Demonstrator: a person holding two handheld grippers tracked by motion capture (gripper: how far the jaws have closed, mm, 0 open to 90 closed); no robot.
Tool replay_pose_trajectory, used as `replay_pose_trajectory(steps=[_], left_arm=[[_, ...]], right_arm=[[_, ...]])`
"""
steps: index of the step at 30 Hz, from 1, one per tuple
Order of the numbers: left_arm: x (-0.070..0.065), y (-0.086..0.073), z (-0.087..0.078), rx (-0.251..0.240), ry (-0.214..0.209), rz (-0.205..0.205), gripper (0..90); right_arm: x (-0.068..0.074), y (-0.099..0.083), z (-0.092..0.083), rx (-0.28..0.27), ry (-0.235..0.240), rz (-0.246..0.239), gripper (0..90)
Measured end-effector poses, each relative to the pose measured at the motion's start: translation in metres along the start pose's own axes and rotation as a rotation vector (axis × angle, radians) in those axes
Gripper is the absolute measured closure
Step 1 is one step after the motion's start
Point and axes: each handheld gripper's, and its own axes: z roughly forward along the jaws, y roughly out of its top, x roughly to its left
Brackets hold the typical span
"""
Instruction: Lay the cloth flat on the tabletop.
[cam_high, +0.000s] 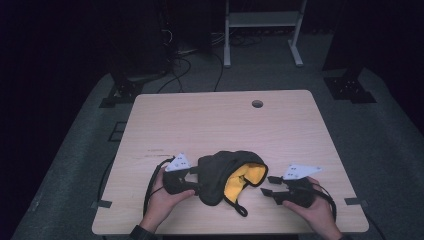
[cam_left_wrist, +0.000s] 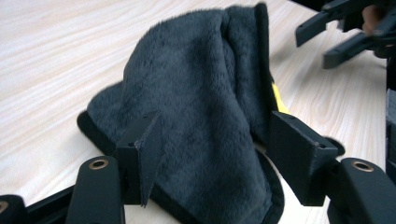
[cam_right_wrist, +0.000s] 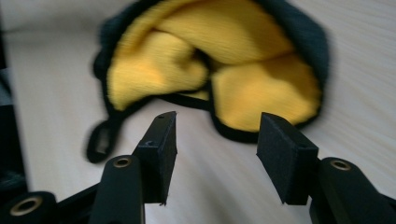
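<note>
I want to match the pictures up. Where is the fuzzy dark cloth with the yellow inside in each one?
High view: the cloth lies bunched low in the middle, between both hands.
Left gripper view: its dark side stands centre, between the fingers.
Right gripper view: its yellow side sits at the top, beyond the fingers.
Shared landmark: the pale wooden table.

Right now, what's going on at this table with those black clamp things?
A person sits at a wooden table with a two-jaw gripper in each hand, working on a crumpled cloth, dark grey fleece outside and yellow inside. The left gripper has its jaws open around the grey side of the cloth, not pinching it. The right gripper is open and empty, a little short of the yellow side.
</note>
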Motion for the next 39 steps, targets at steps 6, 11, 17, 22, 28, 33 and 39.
replay_pose_trajectory(steps=[6,11,17,22,28,33,39], left_arm=[[-0.004,-0.009,0.006,0.04,0.002,0.01,36.3],[-0.005,-0.014,0.016,0.09,0.006,0.029,36.6],[-0.004,-0.018,0.024,0.14,0.022,0.055,37.3],[-0.003,-0.02,0.026,0.15,0.026,0.042,37.5],[-0.002,-0.021,0.028,0.163,0.023,0.037,37.6],[-0.002,-0.021,0.029,0.172,0.024,0.046,37.7],[-0.002,-0.022,0.029,0.168,0.028,0.034,37.8]], right_arm=[[0.035,0.015,0.031,0.016,0.109,-0.075,46.9],[0.055,0.024,0.053,0.039,0.146,-0.132,46.9],[0.064,0.027,0.07,0.074,0.131,-0.162,48.8],[0.064,0.026,0.082,0.102,0.096,-0.181,53.8],[0.067,0.024,0.085,0.133,0.036,-0.225,77.1],[0.061,0.025,0.08,0.132,0.038,-0.182,82.9],[0.048,0.035,0.057,0.049,0.049,-0.106,84.2]])
